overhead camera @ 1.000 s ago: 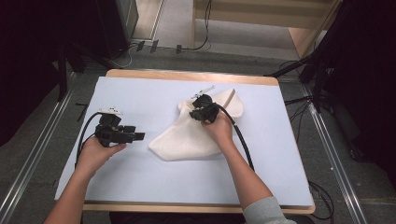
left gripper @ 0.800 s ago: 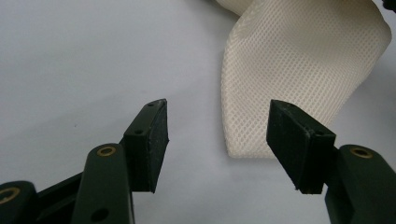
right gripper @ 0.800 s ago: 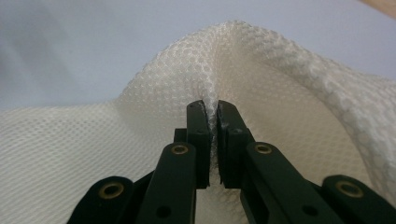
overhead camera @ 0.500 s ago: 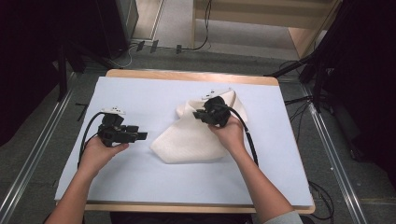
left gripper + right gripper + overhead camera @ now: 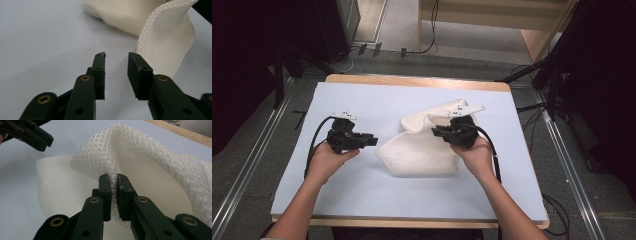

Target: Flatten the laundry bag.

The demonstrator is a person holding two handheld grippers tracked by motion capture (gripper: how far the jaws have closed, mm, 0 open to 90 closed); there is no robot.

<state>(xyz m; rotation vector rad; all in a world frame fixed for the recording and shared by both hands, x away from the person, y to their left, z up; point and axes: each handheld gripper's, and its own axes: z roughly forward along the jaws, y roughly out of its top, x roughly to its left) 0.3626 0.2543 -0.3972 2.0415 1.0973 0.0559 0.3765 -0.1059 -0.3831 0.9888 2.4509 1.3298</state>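
A white mesh cloth (image 5: 422, 152) lies crumpled in the middle of the light blue table cover (image 5: 362, 100). My right gripper (image 5: 435, 132) is shut on a raised fold of it, and the right gripper view shows the jaws (image 5: 113, 177) pinching the cloth (image 5: 140, 162) up into a ridge. My left gripper (image 5: 374, 140) hovers just left of the cloth's left edge. Its jaws (image 5: 116, 56) have just been closing, with a gap left and nothing between them. The cloth's folded edge (image 5: 165, 42) stands just beyond its right jaw.
A wooden rim (image 5: 412, 80) borders the table at the far side. Bare blue cover lies to the left, right and near side of the cloth. Cables trail on the floor behind the table, and metal rails run along both sides.
My right gripper has moved right and toward the near edge, pulling the cloth fold with it. My left gripper has edged right toward the cloth and its jaws have narrowed.
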